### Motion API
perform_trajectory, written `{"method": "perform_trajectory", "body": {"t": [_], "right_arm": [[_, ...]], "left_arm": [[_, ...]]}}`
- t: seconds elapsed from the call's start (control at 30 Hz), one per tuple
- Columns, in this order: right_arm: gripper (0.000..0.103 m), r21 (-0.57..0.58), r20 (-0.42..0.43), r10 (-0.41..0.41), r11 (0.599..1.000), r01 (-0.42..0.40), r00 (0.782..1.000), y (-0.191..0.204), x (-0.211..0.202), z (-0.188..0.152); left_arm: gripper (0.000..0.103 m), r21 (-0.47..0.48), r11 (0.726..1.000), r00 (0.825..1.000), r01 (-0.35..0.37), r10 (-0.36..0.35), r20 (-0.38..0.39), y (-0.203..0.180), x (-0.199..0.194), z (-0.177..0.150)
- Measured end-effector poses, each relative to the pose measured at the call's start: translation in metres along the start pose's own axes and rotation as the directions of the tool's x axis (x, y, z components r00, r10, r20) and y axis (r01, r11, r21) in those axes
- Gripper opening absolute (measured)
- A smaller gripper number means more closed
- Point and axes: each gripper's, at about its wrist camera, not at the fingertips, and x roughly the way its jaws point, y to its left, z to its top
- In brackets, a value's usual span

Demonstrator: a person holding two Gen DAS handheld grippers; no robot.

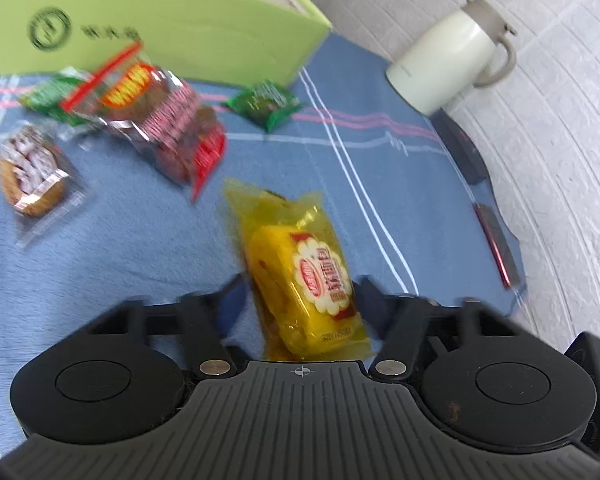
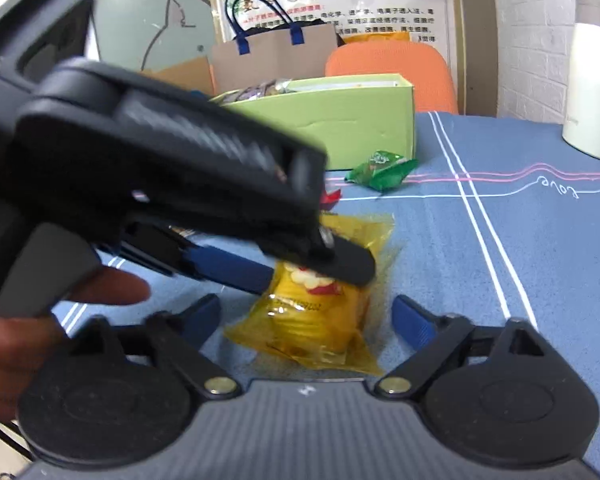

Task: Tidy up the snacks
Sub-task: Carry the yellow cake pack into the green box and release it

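Note:
A yellow snack packet (image 1: 300, 276) lies lengthwise on the blue tablecloth (image 1: 140, 264), and my left gripper (image 1: 300, 280) is shut on it. From the right wrist view the left gripper (image 2: 312, 276) reaches in from the left, one blue pad and one black finger pinching the far part of the packet (image 2: 316, 328). My right gripper (image 2: 308, 316) straddles the packet's near end, with small gaps between its pads and the wrapper. The green box (image 1: 160, 28) (image 2: 340, 128) stands at the back with snacks inside.
Loose on the cloth are a red-trimmed clear bag (image 1: 156, 116), a biscuit packet (image 1: 32, 176) and two green packets (image 1: 264, 104) (image 1: 52, 96). A white jug (image 1: 448, 56) stands by the table's right edge. A hand (image 2: 20, 340) shows low on the left, an orange chair (image 2: 392, 68) behind.

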Motion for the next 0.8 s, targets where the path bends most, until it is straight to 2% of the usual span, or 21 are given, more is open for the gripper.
{"method": "perform_trajectory", "body": {"t": [0.07, 0.2, 0.3, 0.4, 0.5, 0.6, 0.7, 0.8], "right_arm": [[0.067, -0.011, 0.007, -0.007, 1.000, 0.007, 1.000, 0.000, -0.005, 0.001], [0.067, -0.038, 0.062, -0.029, 0.999, 0.031, 0.998, -0.002, -0.019, 0.017], [0.068, -0.085, 0.111, -0.042, 0.995, 0.052, 0.993, -0.006, -0.021, 0.047], [0.068, -0.129, 0.154, -0.029, 0.990, 0.049, 0.988, -0.015, -0.004, 0.088], [0.069, -0.171, 0.187, -0.004, 0.985, 0.036, 0.982, -0.021, 0.024, 0.133], [0.071, -0.183, 0.189, 0.045, 0.983, -0.009, 0.981, -0.029, 0.064, 0.174], [0.071, -0.184, 0.158, 0.073, 0.982, -0.044, 0.985, -0.032, 0.104, 0.197], [0.071, -0.176, 0.100, 0.092, 0.982, -0.074, 0.991, -0.037, 0.145, 0.206]], "left_arm": [[0.024, 0.009, 1.000, 1.000, 0.007, -0.007, 0.005, -0.003, -0.001, -0.001], [0.023, 0.031, 0.997, 0.997, 0.066, -0.067, 0.036, -0.016, -0.016, 0.009], [0.024, 0.058, 0.994, 0.991, 0.096, -0.101, 0.087, -0.027, -0.026, 0.032], [0.024, 0.073, 0.993, 0.984, 0.098, -0.107, 0.140, -0.031, -0.033, 0.072], [0.024, 0.095, 0.994, 0.974, 0.061, -0.080, 0.211, -0.032, -0.039, 0.118], [0.024, 0.088, 0.996, 0.966, 0.005, -0.027, 0.258, -0.023, -0.037, 0.164], [0.024, 0.040, 0.998, 0.966, -0.039, 0.027, 0.255, -0.003, -0.021, 0.204], [0.024, 0.002, 0.996, 0.971, -0.084, 0.081, 0.225, 0.020, 0.001, 0.228]]}}
